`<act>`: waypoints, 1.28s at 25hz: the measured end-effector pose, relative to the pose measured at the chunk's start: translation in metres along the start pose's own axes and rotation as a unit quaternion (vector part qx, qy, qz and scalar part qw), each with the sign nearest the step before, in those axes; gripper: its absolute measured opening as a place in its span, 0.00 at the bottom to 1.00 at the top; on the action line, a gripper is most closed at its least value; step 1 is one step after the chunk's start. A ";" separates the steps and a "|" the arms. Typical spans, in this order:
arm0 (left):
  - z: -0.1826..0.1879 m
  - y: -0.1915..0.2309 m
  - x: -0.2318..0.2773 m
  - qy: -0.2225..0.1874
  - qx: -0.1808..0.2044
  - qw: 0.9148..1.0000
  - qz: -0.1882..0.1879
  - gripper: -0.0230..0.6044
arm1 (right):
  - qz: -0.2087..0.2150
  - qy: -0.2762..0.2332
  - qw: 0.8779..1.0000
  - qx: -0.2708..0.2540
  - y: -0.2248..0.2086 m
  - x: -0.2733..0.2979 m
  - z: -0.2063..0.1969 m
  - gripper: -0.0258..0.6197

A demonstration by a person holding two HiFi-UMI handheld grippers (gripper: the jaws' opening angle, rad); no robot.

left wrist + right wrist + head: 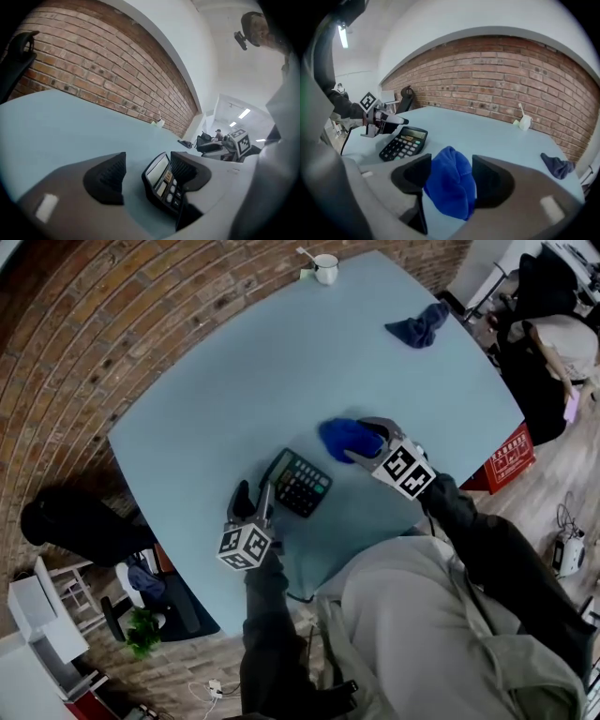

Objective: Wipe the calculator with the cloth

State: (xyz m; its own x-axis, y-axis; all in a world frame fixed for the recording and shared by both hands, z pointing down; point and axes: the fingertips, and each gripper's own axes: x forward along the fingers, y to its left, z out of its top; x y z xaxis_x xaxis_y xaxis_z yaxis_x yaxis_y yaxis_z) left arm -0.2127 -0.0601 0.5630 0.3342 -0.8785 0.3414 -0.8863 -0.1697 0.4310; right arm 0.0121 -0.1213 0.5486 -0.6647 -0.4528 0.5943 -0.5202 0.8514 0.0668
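Observation:
A black calculator [300, 484] lies on the light blue table [234, 381] near its front edge. My left gripper [255, 498] is open just left of it; in the left gripper view the calculator [161, 180] sits between the jaws, close to the right pad, and the left gripper [147, 164] is not pressing on it. A bright blue cloth [345, 437] lies bunched to the calculator's right. My right gripper [366, 442] is open around it. In the right gripper view the cloth [452, 187] fills the gap of the right gripper [451, 176], with the calculator [404, 142] beyond on the left.
A dark blue rag [419, 326] lies at the table's far right and a white cup [325, 268] with a spoon stands at the far edge. A brick wall runs behind. A red crate [509, 457] sits on the floor to the right.

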 end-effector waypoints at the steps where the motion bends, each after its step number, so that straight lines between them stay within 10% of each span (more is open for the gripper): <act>1: -0.003 -0.001 0.007 0.012 0.007 1.000 -0.007 0.49 | 0.005 0.016 1.000 -0.003 -0.001 0.006 -0.005 0.44; 6: -0.007 -0.012 0.034 0.039 0.061 0.997 -0.021 0.49 | 0.030 0.078 0.996 -0.024 0.003 0.039 -0.028 0.44; 12: -0.014 -0.030 0.048 0.055 0.105 0.992 -0.048 0.21 | 0.039 0.076 0.995 -0.048 0.009 0.060 -0.033 0.38; 18: -0.013 -0.032 0.038 0.029 -0.006 0.998 -0.060 0.14 | 0.054 -0.010 0.998 0.025 0.018 0.037 0.003 0.16; 23: -0.004 -0.040 0.022 -0.039 -0.112 0.991 -0.056 0.11 | 0.167 0.022 0.986 -0.001 0.099 0.032 0.028 0.16; 28: 0.010 -0.056 0.006 -0.085 -0.138 0.986 -0.050 0.11 | 0.275 0.040 0.958 -0.071 0.187 -0.002 0.037 0.16; 32: 0.028 -0.069 -0.019 -0.114 -0.164 0.977 -0.073 0.11 | 0.171 0.000 0.984 -0.049 0.127 -0.004 0.051 0.16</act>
State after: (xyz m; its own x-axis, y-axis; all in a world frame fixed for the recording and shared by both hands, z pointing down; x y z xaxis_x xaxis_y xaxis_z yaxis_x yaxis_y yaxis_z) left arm -0.1667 -0.0439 0.5031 0.3363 -0.9386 0.0768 -0.6713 -0.1817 0.7186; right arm -0.0791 -0.0249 0.5136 -0.7921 -0.1350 0.5953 -0.2111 0.9756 -0.0596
